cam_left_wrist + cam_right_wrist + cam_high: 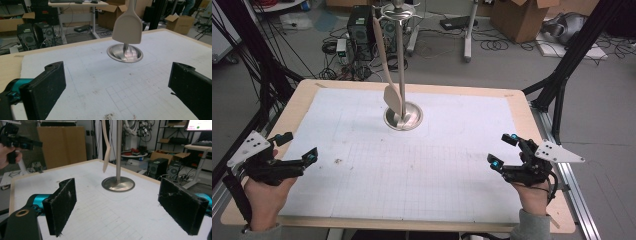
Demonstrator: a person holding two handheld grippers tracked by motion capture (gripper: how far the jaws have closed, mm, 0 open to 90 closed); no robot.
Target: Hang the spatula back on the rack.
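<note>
Item: pale beige spatula [388,75], flat squared blade, long slim handle with a slight curve. It hangs from the top of a metal stand [401,65], a thin upright pole rising from a round, shiny dished base [403,119] at the far middle of the table [532,125]. The blade hangs just above the base, close beside the pole.

Orientation: long axis near vertical, handle up, blade down; from the high view it leans a little, blade nearer the pole than the handle.

Hidden or unclear: how the handle's end fastens to the stand's top cannot be made out. In the left gripper view the blade [127,25] covers part of the pole and the handle is cut off at the frame's top; in the right gripper view the spatula [106,147] is seen edge-on and cut off above.

Left gripper [298,150]: near left edge of the table, jaws wide apart, nothing between them.

Right gripper [503,151]: near right edge, jaws wide apart, nothing between them.

Surface: white gridded sheet [412,170] over the wooden table
</note>
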